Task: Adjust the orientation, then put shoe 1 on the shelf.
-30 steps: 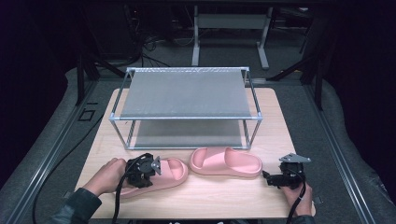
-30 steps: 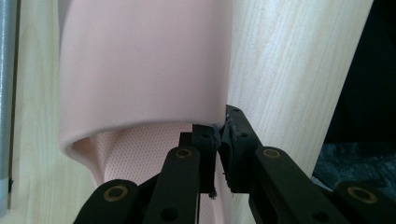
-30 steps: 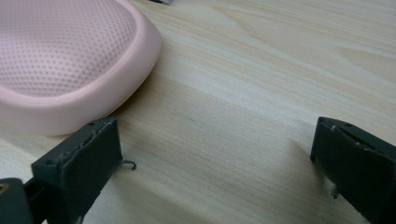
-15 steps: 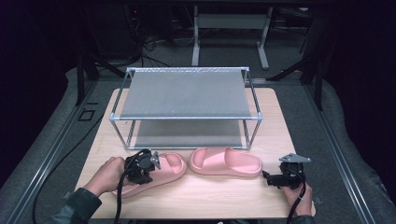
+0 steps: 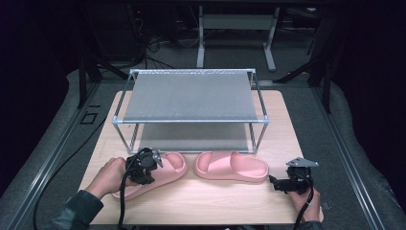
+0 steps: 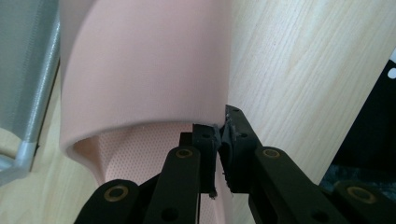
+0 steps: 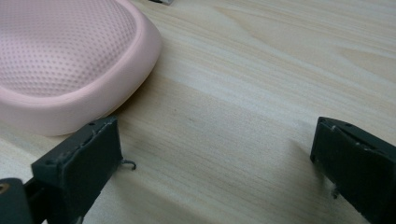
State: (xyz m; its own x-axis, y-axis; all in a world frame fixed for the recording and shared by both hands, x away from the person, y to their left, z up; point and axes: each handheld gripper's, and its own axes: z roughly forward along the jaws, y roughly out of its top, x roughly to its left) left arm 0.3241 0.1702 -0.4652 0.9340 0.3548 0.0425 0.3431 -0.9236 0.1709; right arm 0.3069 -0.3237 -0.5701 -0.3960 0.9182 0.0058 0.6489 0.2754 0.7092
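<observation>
Standing at the far half of the wooden table (image 5: pixel 201 199) in the high view is a two-tier metal rack (image 5: pixel 191 96), with the left pink slide (image 5: pixel 165 167) and right pink slide (image 5: pixel 232 166) side by side near its front, the left gripper (image 5: pixel 152 160) over the left one and the right gripper (image 5: pixel 275 182) just right of the other. The left gripper view shows the left gripper (image 6: pixel 219 135) pinching the strap edge of the left pink slide (image 6: pixel 140 70). The right gripper view shows the right gripper (image 7: pixel 217 156) spread wide over bare wood, the right pink slide (image 7: pixel 60 51) just left of it.
</observation>
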